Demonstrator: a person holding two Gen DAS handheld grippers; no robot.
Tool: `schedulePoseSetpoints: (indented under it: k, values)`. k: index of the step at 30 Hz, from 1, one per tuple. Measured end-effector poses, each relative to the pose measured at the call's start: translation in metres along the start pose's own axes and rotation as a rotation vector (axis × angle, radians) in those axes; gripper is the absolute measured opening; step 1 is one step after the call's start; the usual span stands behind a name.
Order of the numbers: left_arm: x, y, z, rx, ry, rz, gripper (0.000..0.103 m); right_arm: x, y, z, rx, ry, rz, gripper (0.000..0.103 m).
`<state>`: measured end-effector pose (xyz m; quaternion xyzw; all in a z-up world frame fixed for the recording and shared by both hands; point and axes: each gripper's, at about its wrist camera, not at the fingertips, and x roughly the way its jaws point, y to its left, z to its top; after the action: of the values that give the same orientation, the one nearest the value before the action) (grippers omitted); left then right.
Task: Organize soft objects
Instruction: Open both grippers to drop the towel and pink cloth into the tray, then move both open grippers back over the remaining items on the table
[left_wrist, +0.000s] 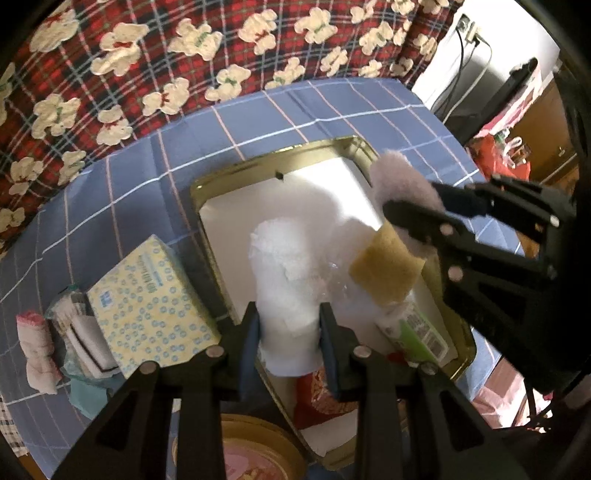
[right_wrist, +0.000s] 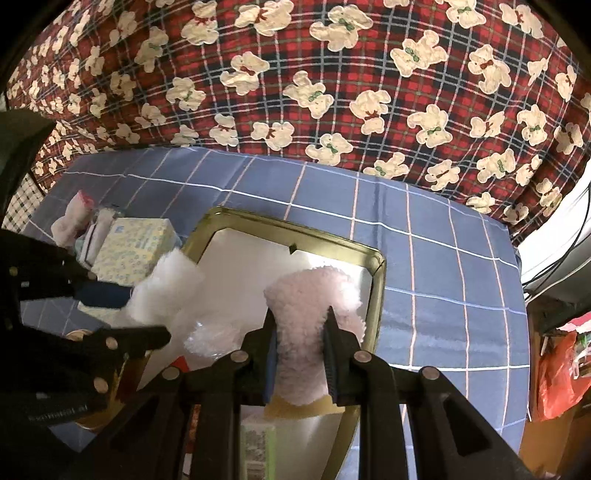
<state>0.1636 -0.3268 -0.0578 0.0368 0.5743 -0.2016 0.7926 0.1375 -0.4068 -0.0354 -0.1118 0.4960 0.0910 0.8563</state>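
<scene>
1. Left wrist view: left gripper (left_wrist: 290, 325) fingers clamp one white fluffy cloth (left_wrist: 284, 266) between the pads, over the gold-rimmed tray (left_wrist: 207, 236). One patterned tissue box (left_wrist: 147, 302) sits left on the blue checked surface (left_wrist: 122, 177); its print is unreadable.
2. Right wrist view: right gripper (right_wrist: 301, 354) fingers pinch one pink fluffy sponge (right_wrist: 306, 306), narrow, its yellow base below the pads, above the tray's right side.

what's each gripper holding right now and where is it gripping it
The left gripper pinches a white fluffy cloth near its lower end. The right gripper squeezes a pink fluffy sponge across its middle.
</scene>
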Motion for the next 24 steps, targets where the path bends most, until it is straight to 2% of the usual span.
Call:
schedulePoseSetpoints:
  k: [7, 10, 11, 12, 14, 15, 18, 20, 24]
  values:
    - [0.016, -0.006, 0.004, 0.026, 0.031, -0.007, 0.03, 0.016, -0.005, 0.007, -0.004, 0.021, 0.007, 0.023]
    - [0.022, -0.009, 0.006, 0.034, 0.051, 0.004, 0.033, 0.023, -0.005, 0.009, -0.004, 0.043, 0.031, 0.028]
    - [0.023, -0.009, 0.006, 0.036, 0.053, 0.006, 0.038, 0.024, -0.005, 0.009, -0.002, 0.043, 0.036, 0.035]
    - [0.022, -0.01, 0.007, 0.037, 0.053, 0.004, 0.043, 0.024, -0.005, 0.01, -0.001, 0.041, 0.035, 0.039]
    - [0.018, -0.01, 0.007, 0.037, 0.04, 0.02, 0.066, 0.023, -0.004, 0.01, -0.005, 0.039, 0.041, 0.039]
    - [0.016, -0.009, 0.007, 0.035, 0.032, 0.029, 0.069, 0.022, -0.003, 0.011, -0.009, 0.037, 0.036, 0.039]
    - [0.006, -0.003, 0.005, 0.013, 0.015, 0.021, 0.07, 0.018, -0.003, 0.013, -0.001, 0.028, 0.025, 0.044]
    - [-0.003, 0.007, 0.001, -0.019, 0.001, 0.032, 0.07, 0.013, -0.002, 0.017, 0.011, 0.008, 0.02, 0.054]
    - [-0.023, 0.032, -0.013, -0.094, -0.031, 0.062, 0.07, 0.003, 0.009, 0.026, 0.007, -0.023, 0.026, 0.056]
